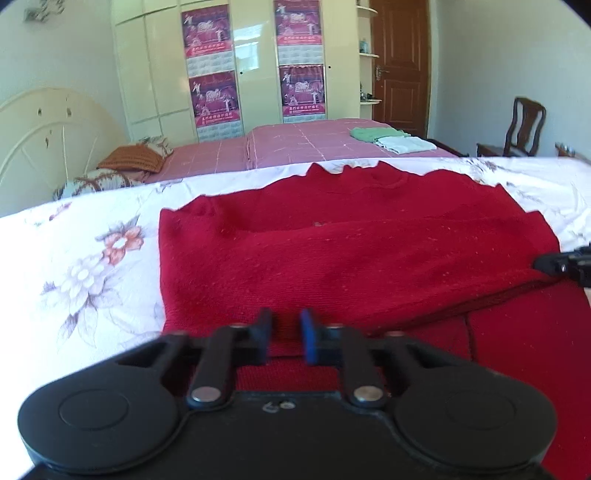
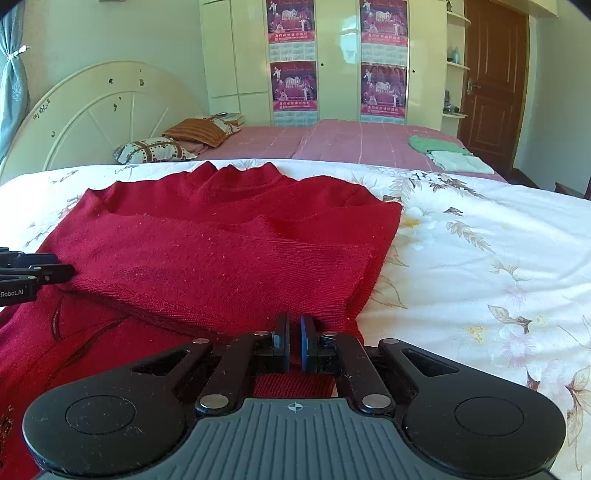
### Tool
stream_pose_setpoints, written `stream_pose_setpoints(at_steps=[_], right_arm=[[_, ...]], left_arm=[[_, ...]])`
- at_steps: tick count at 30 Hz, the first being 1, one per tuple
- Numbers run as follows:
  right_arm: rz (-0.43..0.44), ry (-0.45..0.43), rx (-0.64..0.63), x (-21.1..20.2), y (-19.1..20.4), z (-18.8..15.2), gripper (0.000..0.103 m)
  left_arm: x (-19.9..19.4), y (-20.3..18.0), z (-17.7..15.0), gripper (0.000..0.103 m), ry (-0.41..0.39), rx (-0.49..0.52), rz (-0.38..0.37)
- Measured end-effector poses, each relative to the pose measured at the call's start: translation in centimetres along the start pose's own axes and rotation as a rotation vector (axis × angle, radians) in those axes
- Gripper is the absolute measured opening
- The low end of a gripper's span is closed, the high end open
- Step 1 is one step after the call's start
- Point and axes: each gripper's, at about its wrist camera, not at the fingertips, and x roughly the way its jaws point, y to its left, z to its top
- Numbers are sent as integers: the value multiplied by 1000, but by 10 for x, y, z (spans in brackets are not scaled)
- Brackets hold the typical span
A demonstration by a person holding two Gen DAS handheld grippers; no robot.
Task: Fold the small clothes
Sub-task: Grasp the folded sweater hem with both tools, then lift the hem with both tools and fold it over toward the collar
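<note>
Red sweater (image 1: 351, 251) lies part-folded on floral sheet (image 1: 92, 266), near hem at 6 o'clock pinched by both left gripper (image 1: 286, 338) and right gripper (image 2: 294, 343); uneven lift would probably skew the fold or slip knit free.

Deep red knitted sweater (image 1: 351, 251), plain in colour, on a white bedsheet (image 2: 480, 240) printed with pink, grey and brown flowers. Beyond it, a pink bedspread (image 1: 295, 144) with a thin pale grid of lines carries a green folded cloth (image 1: 365, 133) and a white folded cloth (image 1: 404, 144). Orange striped pillow (image 2: 197, 133); cream headboard (image 2: 99, 122); cream wardrobe (image 1: 162, 66) bearing purple-and-red posters (image 1: 207, 33); brown door (image 1: 400, 66). Black left gripper (image 1: 285, 338) and right gripper (image 2: 294, 341), each with one blue pad.
</note>
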Motion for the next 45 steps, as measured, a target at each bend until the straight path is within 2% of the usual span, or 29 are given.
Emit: stream_pose_setpoints(at_steps=[6, 8, 9, 10, 11, 12, 13, 14, 16, 22, 27, 35, 38, 41, 42, 43, 45], right_arm=[[-1, 3, -8, -1, 0, 1, 0], [-9, 9, -11, -1, 1, 2, 0], [-13, 8, -11, -3, 2, 3, 0], [-11, -18, 6, -9, 1, 5, 1], [-17, -68, 22, -18, 0, 7, 9], [-55, -94, 24, -26, 2, 8, 66], [-72, -126, 15, -35, 4, 8, 95], [-44, -160, 2, -45, 5, 6, 95], [-56, -140, -12, -55, 9, 7, 89], [-33, -108, 39, -91, 16, -10, 89], [-22, -77, 83, -129, 24, -37, 89], [-25, -38, 140, -193, 32, -81, 89], [-29, -24, 162, -214, 36, -99, 89], [-13, 9, 216, -233, 34, -118, 89], [1, 20, 243, -237, 31, -124, 86], [19, 34, 278, -240, 27, -130, 66], [55, 80, 350, -243, 17, -141, 46]], left_arm=[[-3, 2, 3, 3, 5, -40, 0], [-10, 3, 6, 7, -15, -58, 16], [-15, 4, 8, 36, -34, -78, 27], [-22, 4, 8, 72, -59, -93, 43], [-30, 5, 8, 79, -96, -95, 47], [-37, 5, 7, 73, -113, -82, 29], [-42, 5, 7, 67, -104, -69, 22], [-47, 5, 7, 65, -99, -61, 17], [-64, 7, 2, 66, -116, -58, 15], [-114, 17, -32, 70, -93, -16, 10], [-146, 25, -62, 70, -55, 34, 22], [-198, 36, -102, 69, -33, 6, 18], [-214, 39, -121, 67, 0, -14, -9], [-222, 47, -144, 51, 78, -77, -67], [-222, 52, -152, 45, 109, -112, -82], [-223, 59, -161, 40, 137, -153, -100], [-221, 73, -177, 39, 192, -248, -154]])
